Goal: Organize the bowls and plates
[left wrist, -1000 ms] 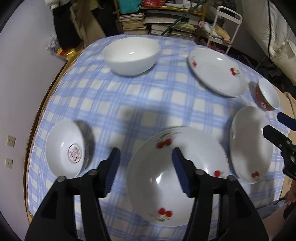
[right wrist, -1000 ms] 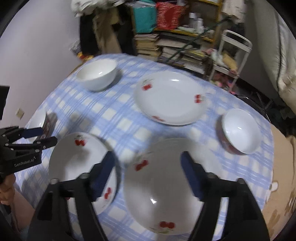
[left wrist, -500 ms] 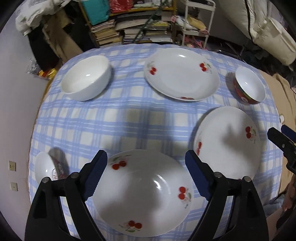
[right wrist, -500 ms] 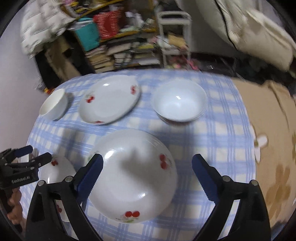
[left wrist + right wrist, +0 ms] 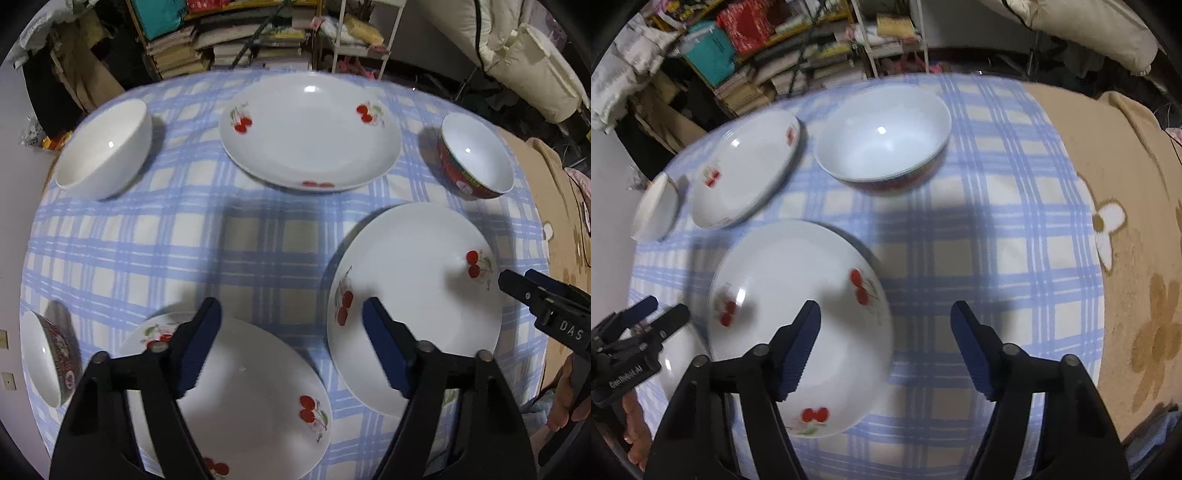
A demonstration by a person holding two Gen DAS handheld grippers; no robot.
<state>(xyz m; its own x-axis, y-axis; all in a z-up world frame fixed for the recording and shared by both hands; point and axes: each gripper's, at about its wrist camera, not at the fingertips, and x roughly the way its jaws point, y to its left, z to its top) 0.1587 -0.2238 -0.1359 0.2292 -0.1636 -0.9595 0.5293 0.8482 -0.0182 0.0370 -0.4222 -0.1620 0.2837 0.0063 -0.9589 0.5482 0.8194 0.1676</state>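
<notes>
While both tools are pointing steeply down at the round bench (image 5: 110,240), which is wearing a blue-and-cream checked cloth, the left gripper (image 5: 291,343) is hovering with its jaws apart above the near edge, nothing lying between the blue pads (image 5: 197,347); those jaws have just been closing from a wider spread. Under its left finger the near cherry plate (image 5: 251,398) is sitting flat on the cloth, and just to the right of it the second cherry plate (image 5: 417,295) is lying near the bench's right edge, the two rims close together. The right gripper (image 5: 886,347) is likewise standing apart and empty, its jaws having just been closing; its left finger is overlapping the rim of the second cherry plate (image 5: 790,314) in the right wrist view, though contact cannot be confirmed, while its right finger is hanging over bare cloth. At the far side the third cherry plate (image 5: 310,136) is resting alone. The plain white bowl (image 5: 105,147) is sitting at the far left, the red-sided bowl (image 5: 476,155) at the far right, and another red-patterned bowl (image 5: 48,362) at the near left edge, all upright and well apart. A hand (image 5: 565,398) is holding the right tool at the bench's right edge.
</notes>
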